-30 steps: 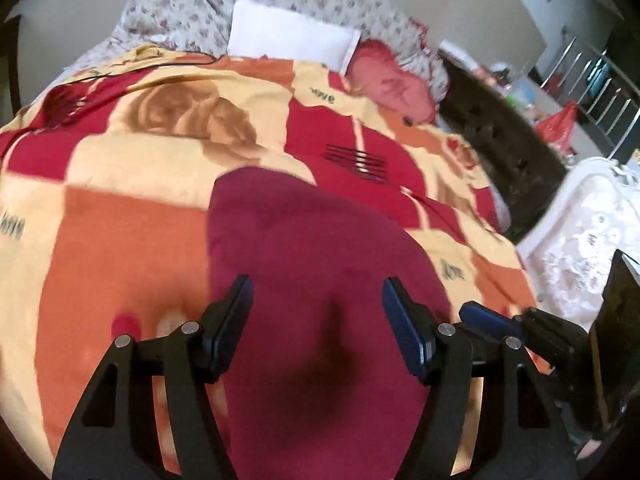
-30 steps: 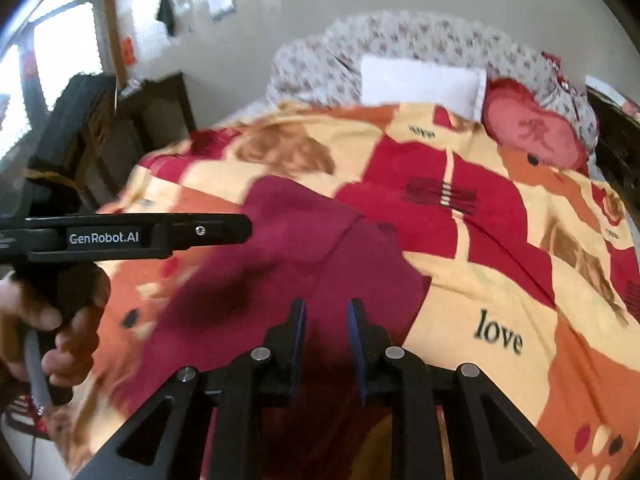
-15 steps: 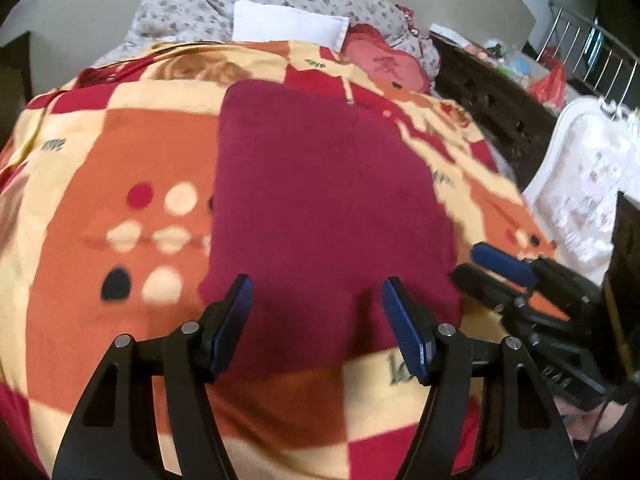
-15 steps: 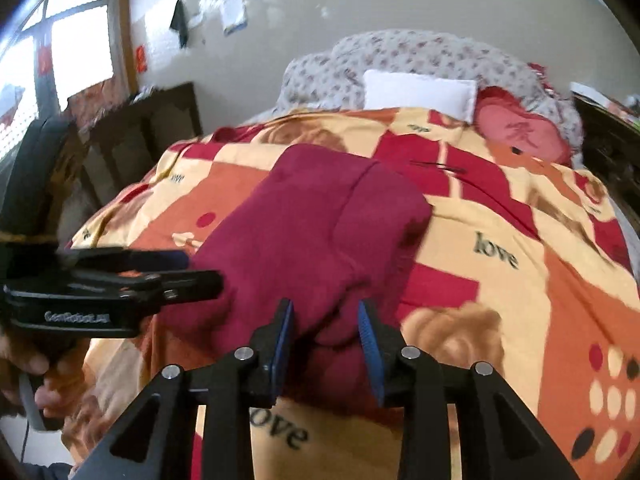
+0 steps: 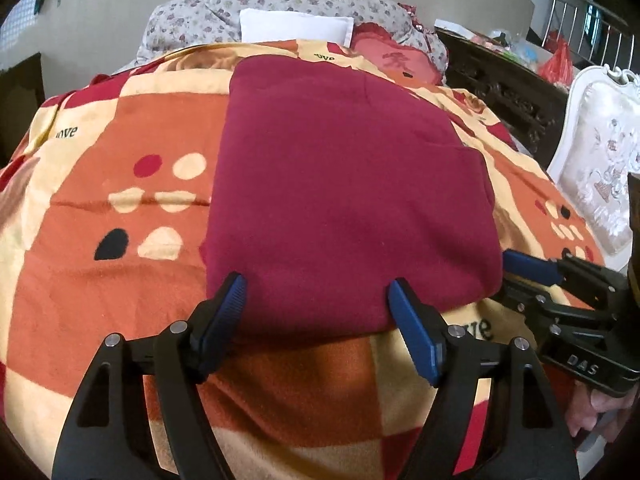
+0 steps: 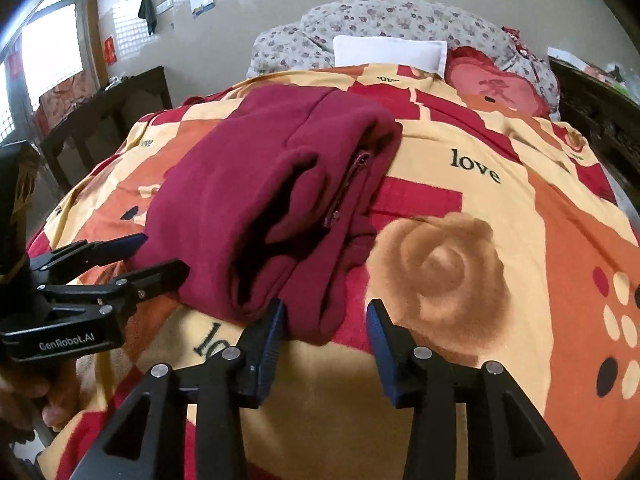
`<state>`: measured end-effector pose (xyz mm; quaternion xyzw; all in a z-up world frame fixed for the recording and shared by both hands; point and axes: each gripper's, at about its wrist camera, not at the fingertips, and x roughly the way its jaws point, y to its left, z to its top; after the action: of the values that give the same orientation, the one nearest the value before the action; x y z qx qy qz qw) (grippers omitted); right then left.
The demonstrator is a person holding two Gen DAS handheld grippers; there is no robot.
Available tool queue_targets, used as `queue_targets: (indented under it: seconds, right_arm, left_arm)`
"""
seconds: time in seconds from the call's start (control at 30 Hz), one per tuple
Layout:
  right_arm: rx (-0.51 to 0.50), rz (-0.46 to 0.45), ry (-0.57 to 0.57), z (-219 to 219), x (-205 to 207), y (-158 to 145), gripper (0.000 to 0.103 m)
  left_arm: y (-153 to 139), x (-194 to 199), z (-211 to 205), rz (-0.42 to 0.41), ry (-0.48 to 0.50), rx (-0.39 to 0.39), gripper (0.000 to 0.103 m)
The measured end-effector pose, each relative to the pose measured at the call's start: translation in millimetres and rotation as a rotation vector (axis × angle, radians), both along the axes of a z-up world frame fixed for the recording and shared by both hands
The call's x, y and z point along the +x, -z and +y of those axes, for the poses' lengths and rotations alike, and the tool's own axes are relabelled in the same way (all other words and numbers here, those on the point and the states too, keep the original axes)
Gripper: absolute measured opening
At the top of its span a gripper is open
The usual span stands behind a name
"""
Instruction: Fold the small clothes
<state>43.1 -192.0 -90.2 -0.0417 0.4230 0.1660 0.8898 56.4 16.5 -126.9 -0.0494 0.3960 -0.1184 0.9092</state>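
Observation:
A dark red garment [image 5: 344, 184] lies folded into a thick rectangle on the patterned blanket [image 5: 112, 184]. In the right wrist view the garment [image 6: 256, 184] shows stacked layers and a zipper along its right side. My left gripper [image 5: 318, 300] is open and empty, its tips at the garment's near edge. My right gripper [image 6: 326, 320] is open and empty, just in front of the garment's near right corner. The right gripper also shows in the left wrist view [image 5: 532, 268], and the left gripper in the right wrist view [image 6: 132, 252].
The bed carries a white pillow [image 5: 296, 26], a red heart cushion [image 6: 496, 84] and a floral quilt [image 6: 400, 20] at its head. A white chair [image 5: 600, 152] and dark wooden furniture [image 5: 500, 80] stand to the right. A dark cabinet [image 6: 108, 116] stands to the left.
My right gripper has opened and let go of the garment. Both grippers have pulled back toward the near edge, leaving the garment lying folded on the blanket.

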Motion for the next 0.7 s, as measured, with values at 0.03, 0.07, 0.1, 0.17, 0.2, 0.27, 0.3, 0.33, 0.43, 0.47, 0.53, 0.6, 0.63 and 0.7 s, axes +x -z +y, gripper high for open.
queue_targets:
  seconds: [0.03, 0.07, 0.1, 0.17, 0.2, 0.27, 0.3, 0.33, 0.43, 0.47, 0.53, 0.6, 0.63, 0.7]
  right_arm:
    - [0.011, 0.002, -0.001, -2, -1, -1, 0.04]
    - [0.019, 0.005, -0.005, -2, -4, -1, 0.04]
    - [0.031, 0.01, -0.009, -4, -6, -1, 0.04]
    - [0.046, 0.033, -0.016, -7, -11, 4, 0.04]
    - [0.049, 0.043, -0.016, -8, -13, 7, 0.04]
    - [0.074, 0.033, -0.013, -11, -17, 7, 0.04]
    - [0.08, 0.022, -0.008, -12, -18, 5, 0.04]
    - [0.08, 0.026, -0.006, -12, -18, 6, 0.04]
    - [0.078, 0.052, -0.007, -11, -14, 10, 0.041]
    - [0.077, 0.058, -0.009, -11, -13, 11, 0.041]
    - [0.08, 0.064, -0.01, -11, -12, 12, 0.041]
    - [0.085, 0.066, -0.011, -12, -12, 12, 0.041]
    - [0.089, 0.067, -0.011, -12, -12, 12, 0.041]
    - [0.096, 0.069, -0.009, -13, -11, 12, 0.041]
  left_arm:
    - [0, 0, 0, -0.001, 0.0, 0.001, 0.075]
    - [0, -1, 0, -0.002, 0.001, 0.002, 0.075]
    - [0, -1, 0, -0.002, 0.001, 0.003, 0.075]
    - [0, -1, -1, -0.002, 0.001, 0.002, 0.075]
    - [0, -1, -1, -0.002, 0.001, 0.003, 0.075]
    - [0, -1, -1, -0.003, 0.0, 0.01, 0.076]
    - [0, -3, -3, -0.003, 0.0, 0.012, 0.076]
    - [0, -3, -3, -0.003, -0.001, 0.016, 0.076]
    - [0, -4, -5, -0.004, -0.002, 0.025, 0.076]
    - [-1, -4, -4, -0.004, -0.002, 0.027, 0.076]
    - [0, -3, -5, -0.004, -0.002, 0.031, 0.076]
    - [0, -3, -5, -0.003, -0.002, 0.031, 0.076]
    - [0, -3, -5, -0.004, -0.002, 0.03, 0.076]
    - [0, -3, -5, -0.004, -0.002, 0.031, 0.076]
